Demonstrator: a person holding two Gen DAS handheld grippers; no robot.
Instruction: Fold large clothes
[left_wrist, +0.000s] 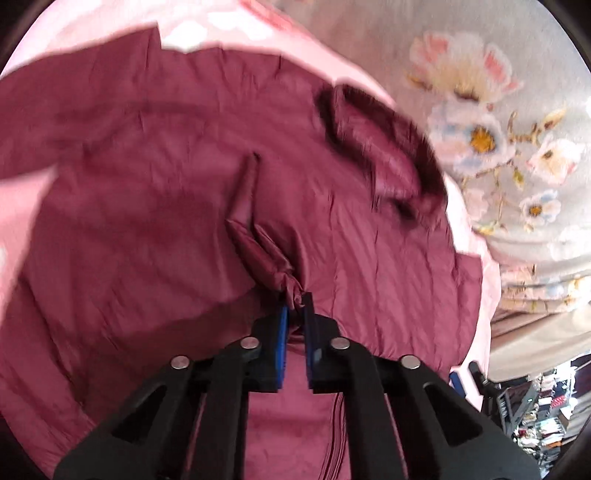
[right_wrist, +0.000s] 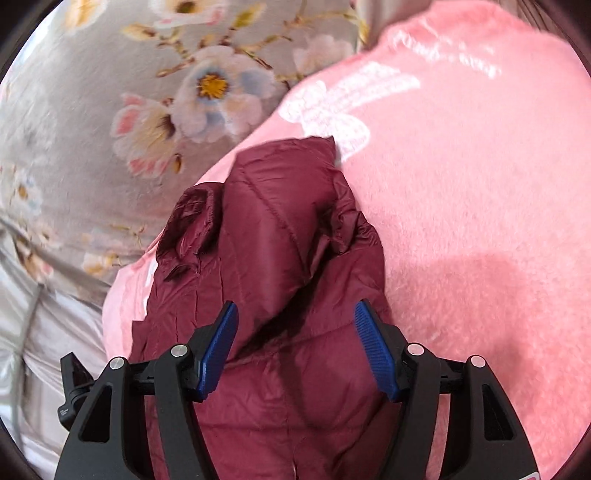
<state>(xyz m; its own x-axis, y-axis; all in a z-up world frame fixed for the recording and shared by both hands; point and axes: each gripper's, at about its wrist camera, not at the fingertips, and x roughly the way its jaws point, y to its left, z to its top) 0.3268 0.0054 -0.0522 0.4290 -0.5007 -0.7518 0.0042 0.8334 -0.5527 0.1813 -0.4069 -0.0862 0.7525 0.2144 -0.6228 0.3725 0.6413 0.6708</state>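
1. The maroon quilted jacket (left_wrist: 155, 192) lies spread on a pink fleece blanket (right_wrist: 480, 192), its fabric creased and one part folded over itself.
2. The left tool (left_wrist: 296, 306) is clamped on a gathered pinch of the jacket, and folds radiate from its blue pads (left_wrist: 282, 332).
3. The right tool (right_wrist: 295, 343) hangs over the jacket with its pads apart, nothing pressed between them.
4. Beside the blanket lies grey floral bedding (right_wrist: 110, 110).
5. A cluttered room corner (left_wrist: 535, 406) shows at the left view's edge.
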